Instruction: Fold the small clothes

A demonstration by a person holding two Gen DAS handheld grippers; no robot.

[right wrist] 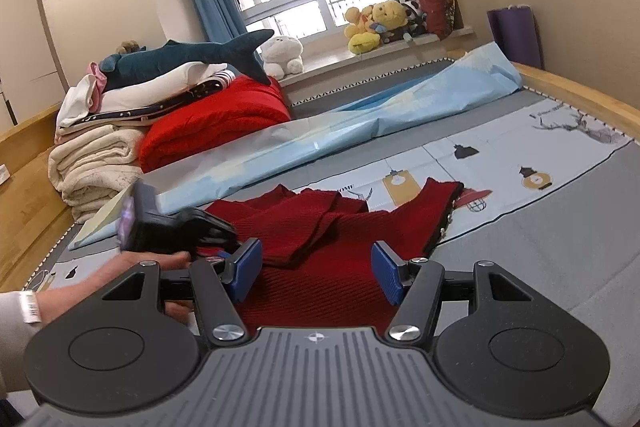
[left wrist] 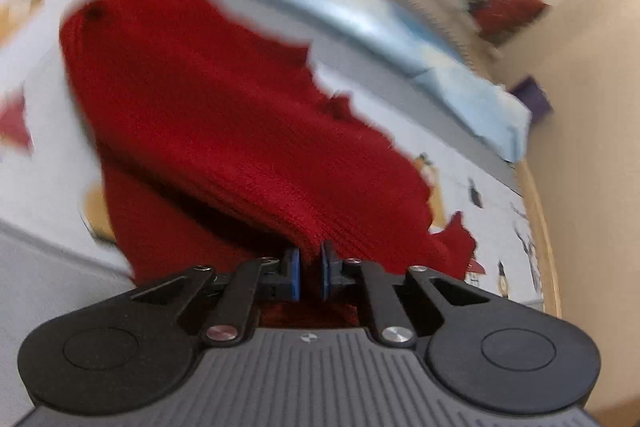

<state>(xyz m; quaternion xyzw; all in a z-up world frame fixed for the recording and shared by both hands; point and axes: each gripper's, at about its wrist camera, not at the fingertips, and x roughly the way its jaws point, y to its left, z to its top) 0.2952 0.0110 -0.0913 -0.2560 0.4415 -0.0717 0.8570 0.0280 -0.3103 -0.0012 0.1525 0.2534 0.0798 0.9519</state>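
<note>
We pinch red knit garment (left wrist: 240,131) edge in left gripper (left wrist: 311,269); right gripper (right wrist: 316,273) gapes, empty. Carry edge across evenly, keep knit flat.

Lay rumpled on the printed bed cover: dark red knitted sweater (right wrist: 320,227), ribbed, partly folded over itself.

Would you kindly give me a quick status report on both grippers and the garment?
Left gripper shut on red knit garment. Right gripper open above the same garment, nothing held. Garment rumpled on bed sheet, unfolded. Nothing in the way.
</note>
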